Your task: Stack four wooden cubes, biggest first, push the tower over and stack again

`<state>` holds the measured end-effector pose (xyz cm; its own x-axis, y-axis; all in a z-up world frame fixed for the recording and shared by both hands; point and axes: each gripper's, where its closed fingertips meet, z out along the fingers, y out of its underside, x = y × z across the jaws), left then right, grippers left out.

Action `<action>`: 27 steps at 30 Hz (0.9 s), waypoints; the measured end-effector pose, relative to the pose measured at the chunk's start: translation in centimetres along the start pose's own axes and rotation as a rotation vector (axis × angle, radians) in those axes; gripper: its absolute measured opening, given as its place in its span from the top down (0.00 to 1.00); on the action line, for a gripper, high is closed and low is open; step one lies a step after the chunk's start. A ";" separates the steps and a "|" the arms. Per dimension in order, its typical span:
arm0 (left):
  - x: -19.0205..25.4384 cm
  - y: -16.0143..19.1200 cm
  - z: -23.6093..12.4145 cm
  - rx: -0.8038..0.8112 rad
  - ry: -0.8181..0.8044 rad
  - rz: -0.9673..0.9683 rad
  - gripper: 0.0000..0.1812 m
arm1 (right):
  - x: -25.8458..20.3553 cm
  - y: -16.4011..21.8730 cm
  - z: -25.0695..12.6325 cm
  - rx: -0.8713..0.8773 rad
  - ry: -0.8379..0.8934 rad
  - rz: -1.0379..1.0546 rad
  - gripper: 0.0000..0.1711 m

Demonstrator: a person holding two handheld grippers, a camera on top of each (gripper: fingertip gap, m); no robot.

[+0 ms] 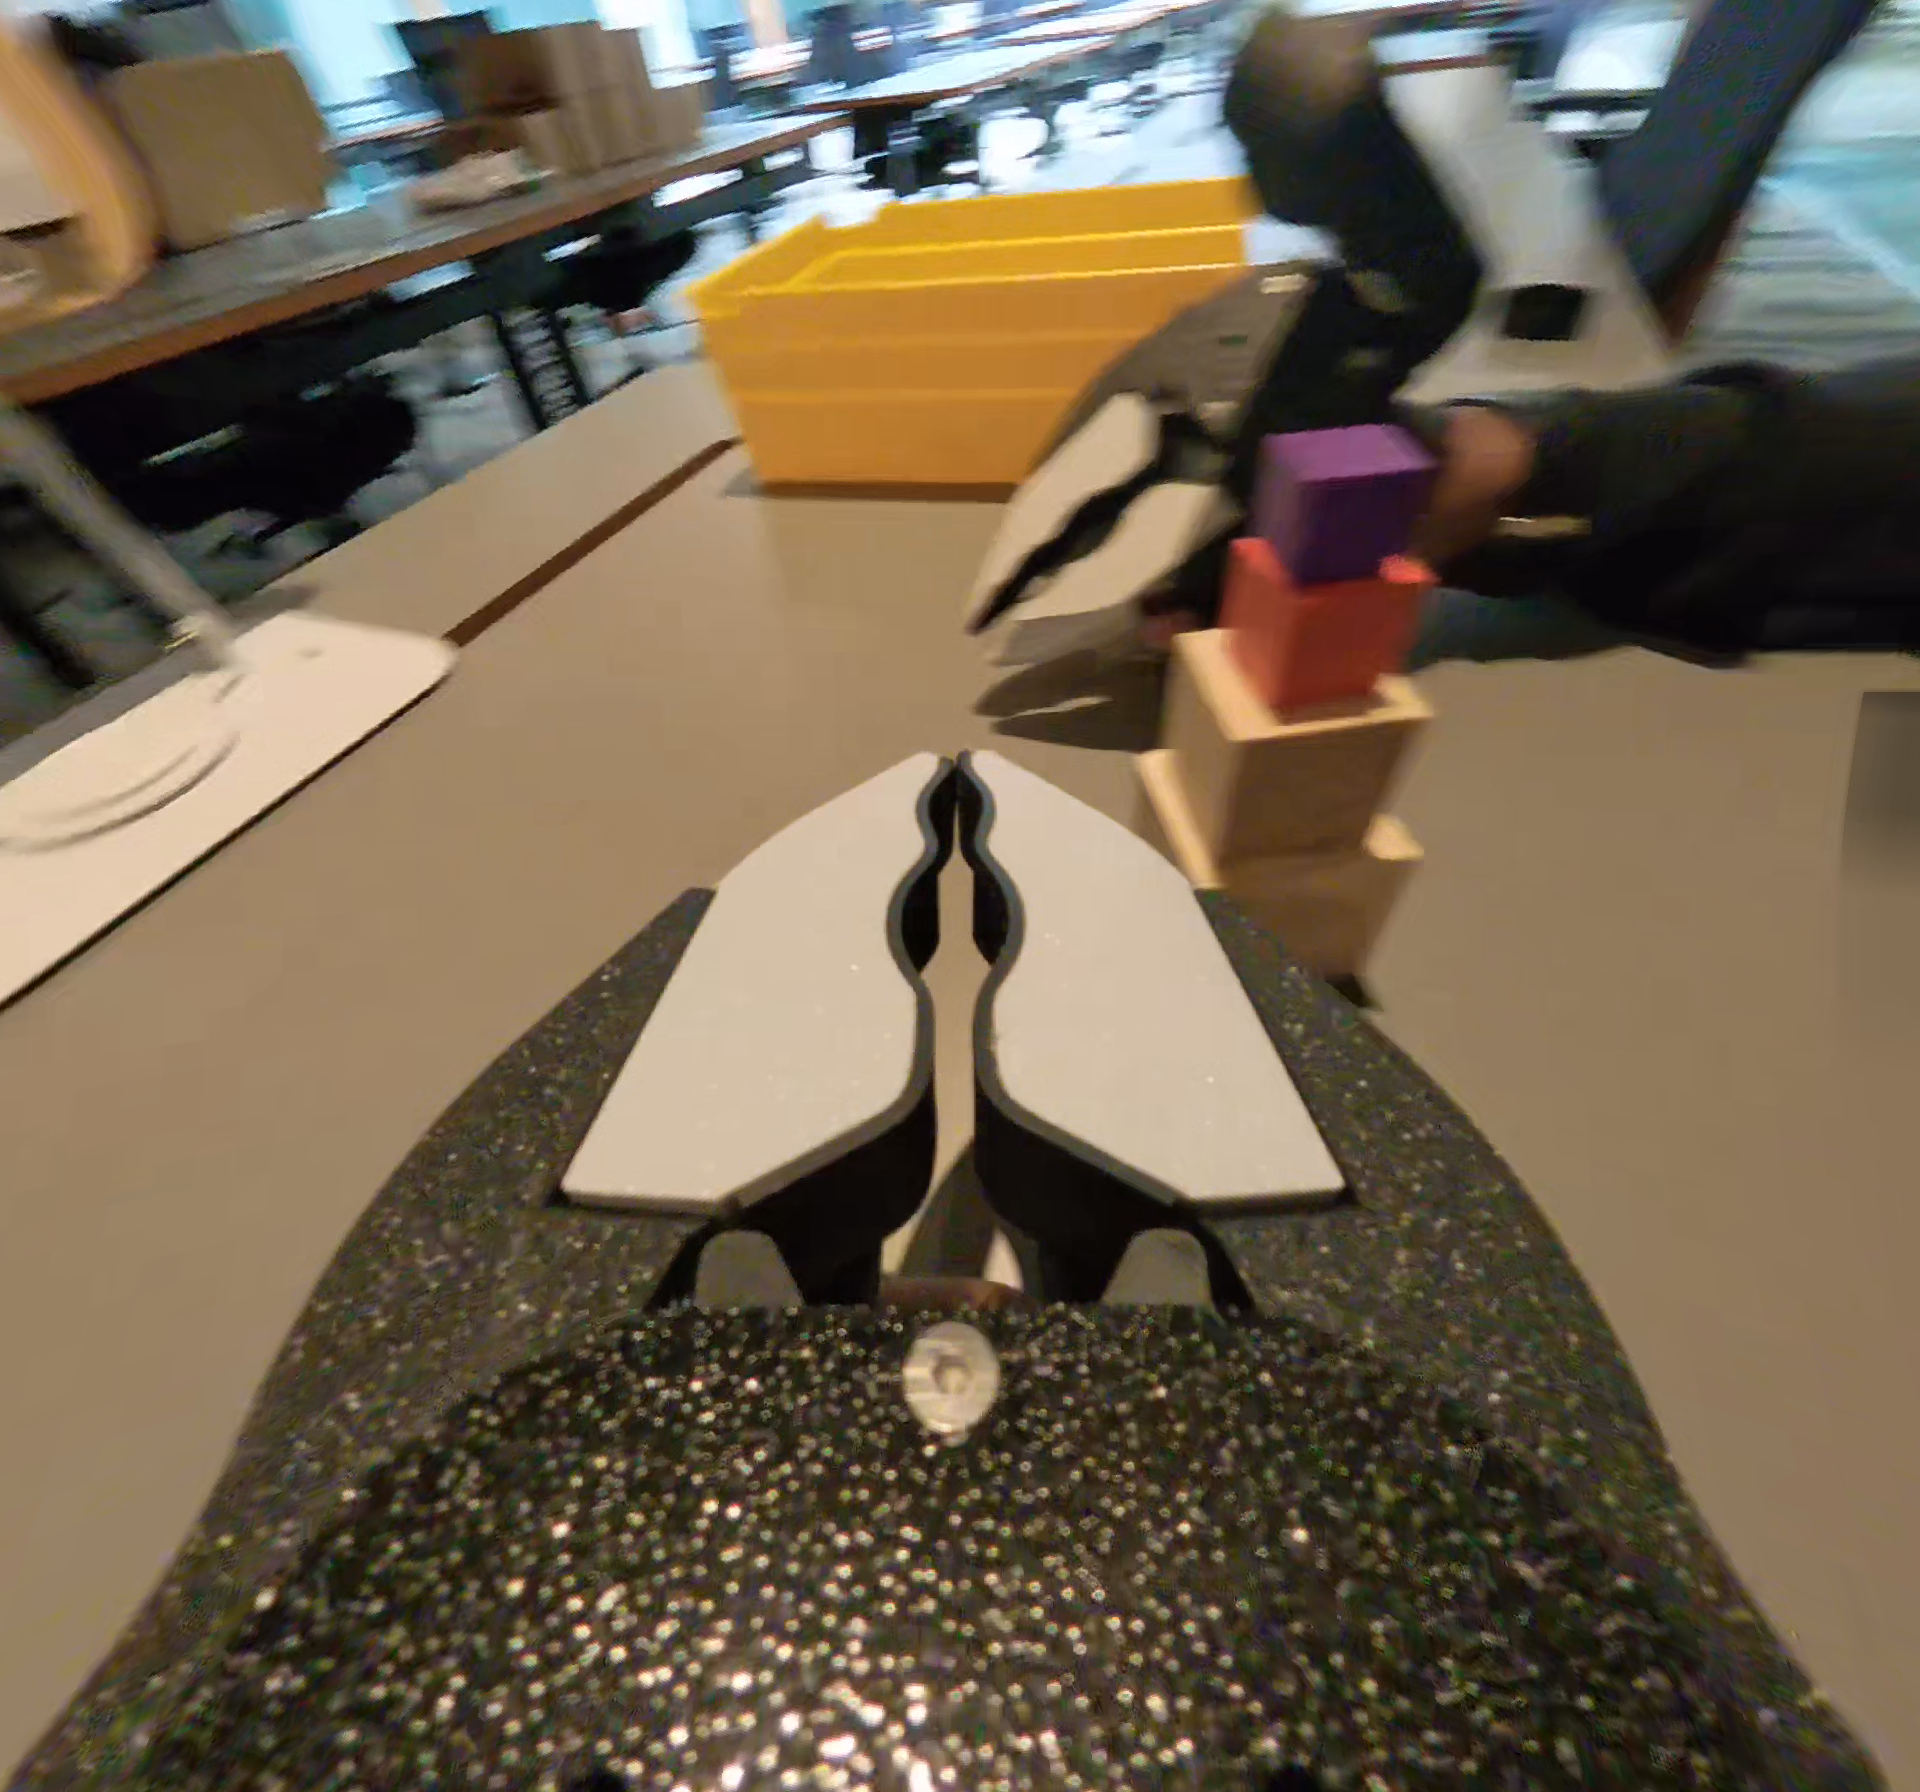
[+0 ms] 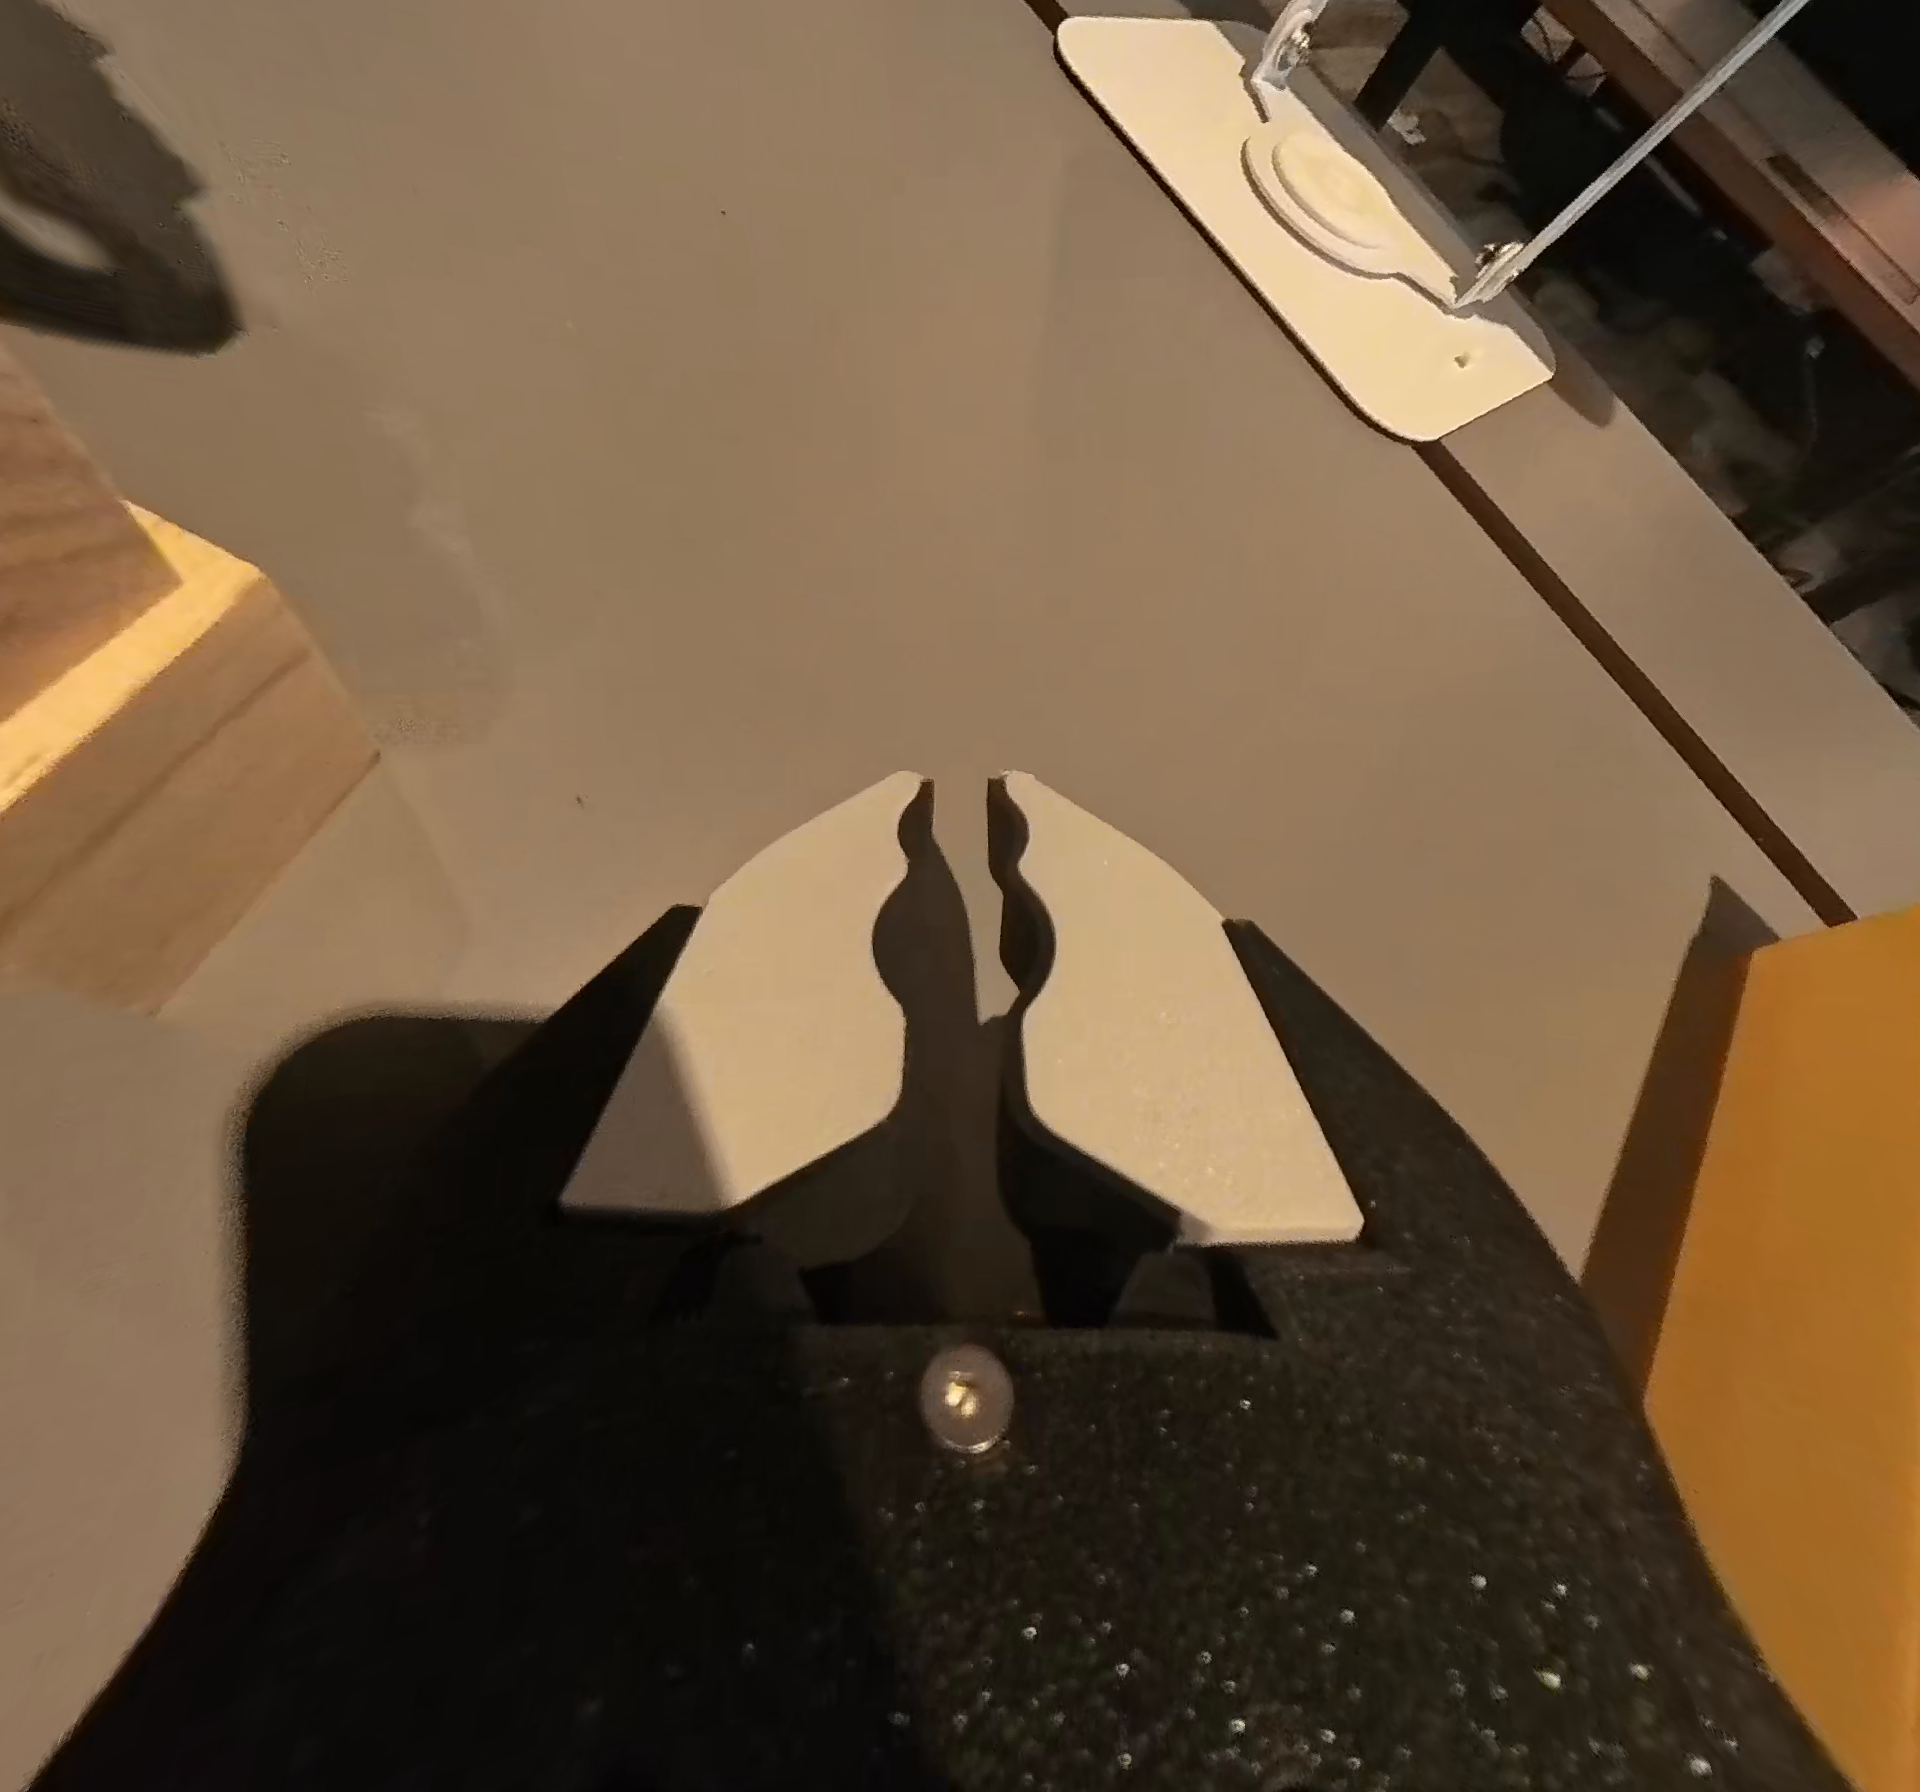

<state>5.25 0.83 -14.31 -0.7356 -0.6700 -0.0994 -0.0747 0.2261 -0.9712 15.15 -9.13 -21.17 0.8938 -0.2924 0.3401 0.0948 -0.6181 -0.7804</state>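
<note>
A tower of four cubes stands on the grey table (image 1: 623,911), right of centre in the left wrist view. The biggest plain wooden cube (image 1: 1309,901) is at the bottom, then a smaller wooden cube (image 1: 1288,776), a red cube (image 1: 1320,630) and a purple cube (image 1: 1340,495) on top. My left gripper (image 1: 956,760) is shut and empty, just left of the tower's base. My right gripper (image 1: 987,620) hangs low behind and left of the tower, tips almost together and empty. In the right wrist view it (image 2: 958,786) points at bare table, with the bottom cube (image 2: 156,734) at the left edge.
A stack of yellow bins (image 1: 966,340) stands at the back of the table and shows at the right in the right wrist view (image 2: 1818,1275). A white stand base (image 1: 208,734) lies at the table's left edge (image 2: 1299,215). A dark sleeve (image 1: 1662,516) reaches in behind the tower. The tips of one gripper are about 15 centimetres away from the tips of the other. The smaller wooden cube (image 1: 1288,776) is closer to my left gripper, around 7 centimetres from its tips; the right tips are 15 centimetres off.
</note>
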 end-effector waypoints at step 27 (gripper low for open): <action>-5.9 5.6 -1.5 -0.208 -0.308 -0.229 1.00 | -17.0 -7.6 -7.9 0.365 -0.268 -0.043 1.00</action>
<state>8.18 7.08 -18.82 -0.4511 -0.8922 0.0229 -0.3700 0.1636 -0.9145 -4.19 -5.21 -16.85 0.9630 -0.0433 0.2661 0.2398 -0.3138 -0.9187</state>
